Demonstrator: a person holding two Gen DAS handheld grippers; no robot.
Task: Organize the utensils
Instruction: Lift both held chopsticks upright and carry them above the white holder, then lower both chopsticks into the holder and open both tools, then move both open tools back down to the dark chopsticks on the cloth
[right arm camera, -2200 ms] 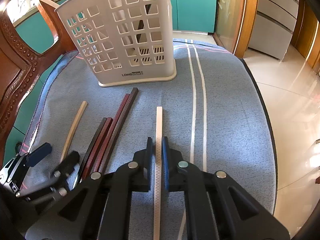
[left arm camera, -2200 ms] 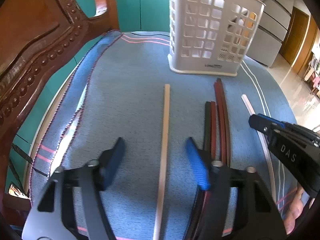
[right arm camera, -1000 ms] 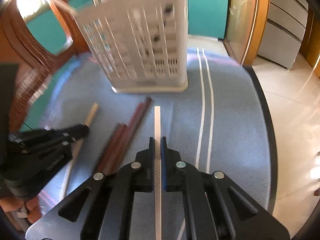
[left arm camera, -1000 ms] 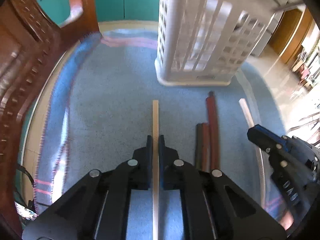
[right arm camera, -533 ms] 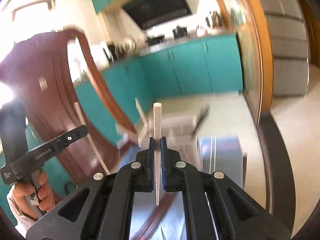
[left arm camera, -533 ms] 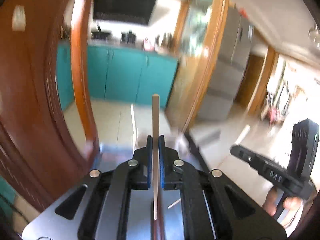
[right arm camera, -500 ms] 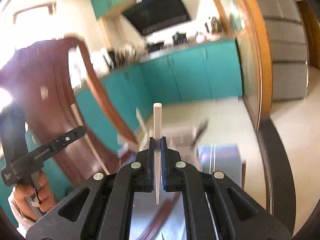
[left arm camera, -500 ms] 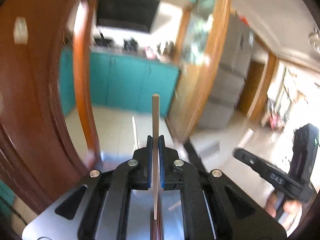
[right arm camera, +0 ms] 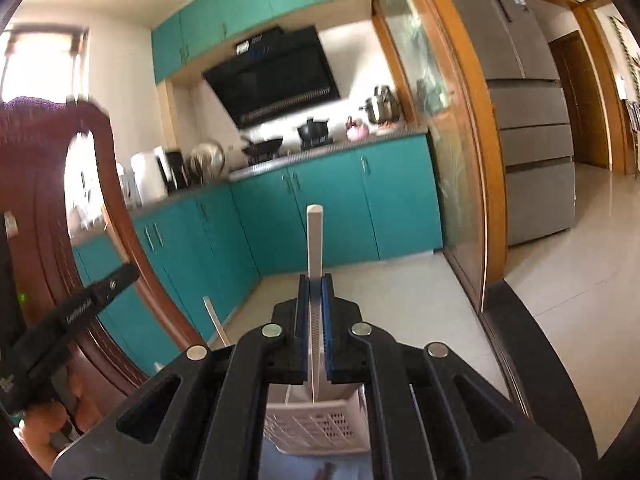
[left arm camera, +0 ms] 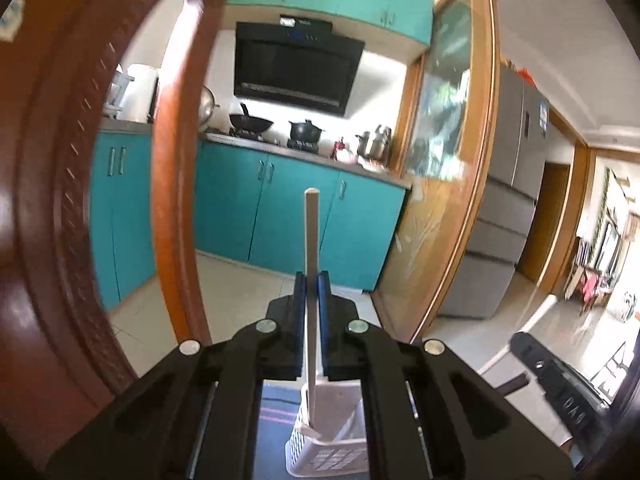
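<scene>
from the left wrist view, my left gripper (left arm camera: 311, 300) is clenched on a pale wooden chopstick (left arm camera: 310, 240), which stands up out of the jaws toward the kitchen cabinets (left arm camera: 288, 208); its lower end shows below the pads, over the open top of the white basket (left arm camera: 332, 440) on the blue cloth (left arm camera: 276, 408). the other gripper shows low at the right edge. i judge the step in hand is dropping this stick into the basket, so i'd tip the nose down until the lower end sits well inside the rim before letting go, not release from up here. from the right wrist view, my right gripper (right arm camera: 315, 308) is clamped on a white chopstick (right arm camera: 314, 240), upright the same way, its lower end hanging above the basket (right arm camera: 320, 424). another pale stick (right arm camera: 216, 322) leans out of the basket on the left side. i'd bring the two down one at a time, keeping the grippers apart so they don't knock over the narrow opening.
</scene>
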